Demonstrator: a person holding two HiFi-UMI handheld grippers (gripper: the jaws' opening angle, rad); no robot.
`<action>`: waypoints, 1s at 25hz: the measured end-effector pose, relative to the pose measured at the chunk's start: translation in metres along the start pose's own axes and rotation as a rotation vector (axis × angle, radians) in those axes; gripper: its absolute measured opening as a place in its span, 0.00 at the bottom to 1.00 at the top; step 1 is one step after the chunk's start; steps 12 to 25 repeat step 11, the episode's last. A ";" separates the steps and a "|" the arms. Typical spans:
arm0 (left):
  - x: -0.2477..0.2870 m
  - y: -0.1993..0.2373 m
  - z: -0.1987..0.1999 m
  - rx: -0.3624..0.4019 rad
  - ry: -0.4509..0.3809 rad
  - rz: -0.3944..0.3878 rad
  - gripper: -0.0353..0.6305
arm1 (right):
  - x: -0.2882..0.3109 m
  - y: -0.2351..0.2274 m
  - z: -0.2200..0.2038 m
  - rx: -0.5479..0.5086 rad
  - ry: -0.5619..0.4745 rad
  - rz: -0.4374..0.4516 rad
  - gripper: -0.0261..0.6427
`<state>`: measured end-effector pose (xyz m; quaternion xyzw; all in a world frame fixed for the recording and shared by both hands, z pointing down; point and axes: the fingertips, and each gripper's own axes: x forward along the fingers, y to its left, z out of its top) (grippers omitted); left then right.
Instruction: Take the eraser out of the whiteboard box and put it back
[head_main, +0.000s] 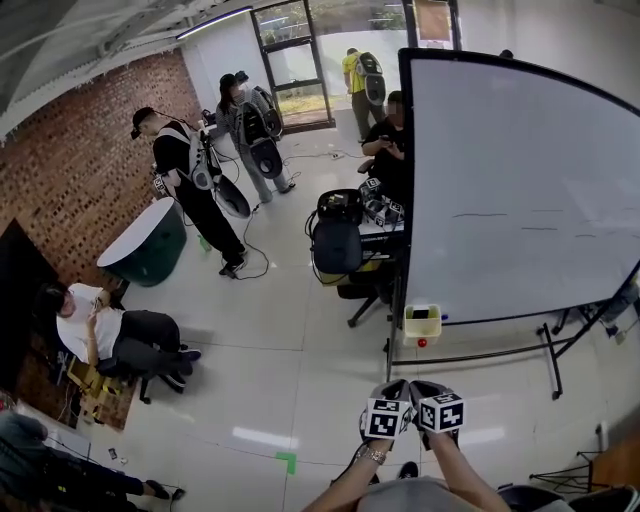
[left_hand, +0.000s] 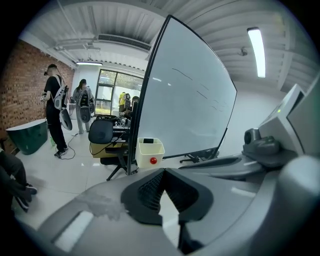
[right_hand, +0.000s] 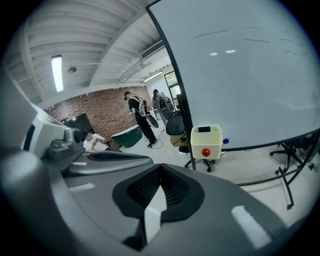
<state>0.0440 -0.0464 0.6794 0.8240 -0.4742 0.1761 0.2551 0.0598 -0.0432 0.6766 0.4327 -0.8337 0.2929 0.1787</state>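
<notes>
A cream whiteboard box (head_main: 421, 325) with a red knob hangs on the left post of the big whiteboard (head_main: 520, 190). A dark eraser (right_hand: 204, 129) lies in its top; the left gripper view shows that eraser (left_hand: 148, 141) in the box (left_hand: 150, 152) too. I hold both grippers close together low in the head view, well short of the box. Nothing sits between the shut jaws of my left gripper (head_main: 396, 388) (left_hand: 162, 172). My right gripper (head_main: 426, 388) (right_hand: 161, 169) is likewise shut and empty. Both point toward the box.
A black chair with a backpack (head_main: 338, 240) and a cluttered desk stand just left of the whiteboard post. The whiteboard's wheeled legs (head_main: 550, 360) spread over the floor at right. Several people stand or sit at left, by a green round tub (head_main: 150, 245).
</notes>
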 end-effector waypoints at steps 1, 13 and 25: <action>0.001 -0.001 0.002 0.001 -0.007 -0.002 0.06 | 0.001 -0.002 0.002 0.018 -0.003 0.008 0.04; 0.008 0.005 0.021 -0.021 -0.066 0.006 0.06 | 0.005 -0.005 0.015 0.107 -0.026 0.058 0.04; 0.008 0.005 0.021 -0.021 -0.066 0.006 0.06 | 0.005 -0.005 0.015 0.107 -0.026 0.058 0.04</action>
